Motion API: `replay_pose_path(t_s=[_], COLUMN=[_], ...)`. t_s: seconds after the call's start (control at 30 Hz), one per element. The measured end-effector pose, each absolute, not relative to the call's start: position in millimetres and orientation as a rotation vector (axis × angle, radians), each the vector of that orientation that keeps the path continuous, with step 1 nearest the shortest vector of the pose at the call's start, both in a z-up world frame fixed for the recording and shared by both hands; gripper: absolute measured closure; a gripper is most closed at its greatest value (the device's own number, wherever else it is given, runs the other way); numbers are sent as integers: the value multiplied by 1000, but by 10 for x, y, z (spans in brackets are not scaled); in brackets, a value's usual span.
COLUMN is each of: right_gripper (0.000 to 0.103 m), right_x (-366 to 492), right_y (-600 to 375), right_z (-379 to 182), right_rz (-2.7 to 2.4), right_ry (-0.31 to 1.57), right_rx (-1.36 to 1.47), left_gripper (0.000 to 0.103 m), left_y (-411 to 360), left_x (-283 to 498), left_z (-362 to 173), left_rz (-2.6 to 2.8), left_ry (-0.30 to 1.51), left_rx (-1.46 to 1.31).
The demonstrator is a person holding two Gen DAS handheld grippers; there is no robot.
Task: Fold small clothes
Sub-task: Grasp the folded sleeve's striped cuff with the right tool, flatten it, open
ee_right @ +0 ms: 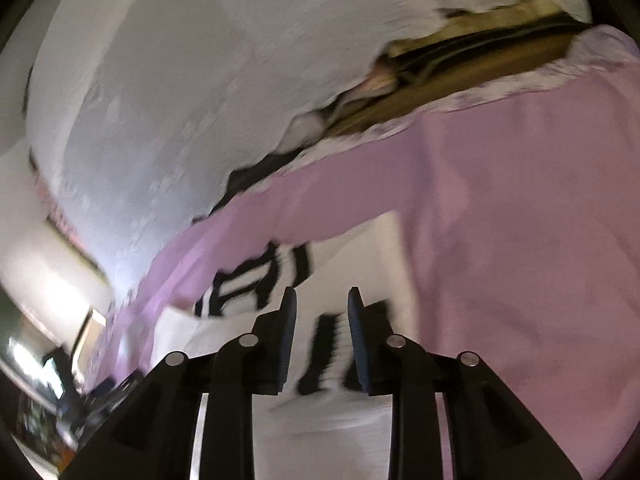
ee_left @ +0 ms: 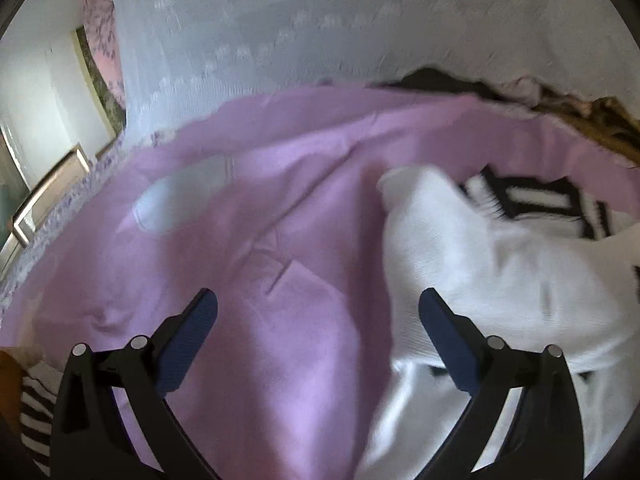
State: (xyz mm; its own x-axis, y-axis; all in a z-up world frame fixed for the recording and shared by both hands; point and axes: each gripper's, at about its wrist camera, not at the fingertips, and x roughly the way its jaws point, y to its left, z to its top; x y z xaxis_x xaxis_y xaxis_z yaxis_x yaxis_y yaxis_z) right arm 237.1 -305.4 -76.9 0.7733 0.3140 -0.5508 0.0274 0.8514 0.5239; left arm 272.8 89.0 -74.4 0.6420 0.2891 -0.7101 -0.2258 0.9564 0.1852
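Note:
A small white garment with black block lettering (ee_left: 492,256) lies on a pink sheet (ee_left: 256,208), at the right of the left wrist view. My left gripper (ee_left: 318,312) is open and empty, just above the sheet, with its right finger (ee_left: 444,332) at the garment's left edge. In the right wrist view the same garment (ee_right: 360,248) lies under my right gripper (ee_right: 322,312). Its jaws stand a narrow gap apart over the black lettering (ee_right: 328,344). The view is blurred, so I cannot tell whether cloth is pinched.
A white lace curtain (ee_left: 320,28) hangs behind the bed. A wooden headboard edge with dark items (ee_right: 472,64) runs along the far side. A striped cloth (ee_left: 34,412) lies at the lower left. A pale patch (ee_left: 184,192) marks the sheet.

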Motion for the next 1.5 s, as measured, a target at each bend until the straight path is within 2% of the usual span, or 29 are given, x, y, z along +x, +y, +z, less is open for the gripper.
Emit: replay_pose_path(t_s=[0.1, 0.2, 0.3, 0.33, 0.47, 0.53, 0.7, 0.87, 0.97, 1.1, 1.17, 1.3, 1.5], right_gripper=[76, 86, 87, 83, 82, 76, 72, 73, 70, 56, 55, 45, 44], right_x=[2540, 2644, 2623, 2607, 2621, 2694, 2963, 2939, 2785, 2735, 2785, 2773, 2600], right_y=[-2817, -2820, -2897, -2903, -2861, -2825, -2830, -2847, -2882, -2900, -2872, -2833, -3059], right_z=[-943, -1127, -1078, -1055, -905, -885, -1129, -1100, -953, -932, -1057, -1069, -1055], right_rz=[172, 144, 144, 140, 159, 157, 133, 137, 109, 107, 93, 124, 121], right_ry=[765, 799, 795, 785, 742, 744, 829, 794, 706, 717, 776, 769, 675], right_rx=[435, 403, 452, 461, 446, 433, 383, 393, 396, 403, 389, 363, 479], left_gripper=[4, 4, 4, 4, 4, 4, 4, 4, 4, 4, 4, 4, 5], left_y=[1046, 1153, 1112, 1093, 947, 851, 857, 1181, 1231, 1301, 1307, 1286, 1413], left_x=[2883, 2887, 2840, 2812, 2848, 3004, 3414, 3422, 3298, 3273, 3458, 3453, 3189], left_z=[-1083, -1051, -978, -889, -647, -632, -1081, -1105, -960, -963, -1219, -1212, -1140], left_rz=[281, 270, 283, 271, 232, 256, 386, 362, 333, 365, 385, 402, 325], left_ry=[927, 929, 909, 882, 805, 792, 871, 908, 842, 842, 955, 940, 877], left_rx=[19, -46, -32, -35, 20, 81, 160, -30, -80, -69, -54, -32, -160])
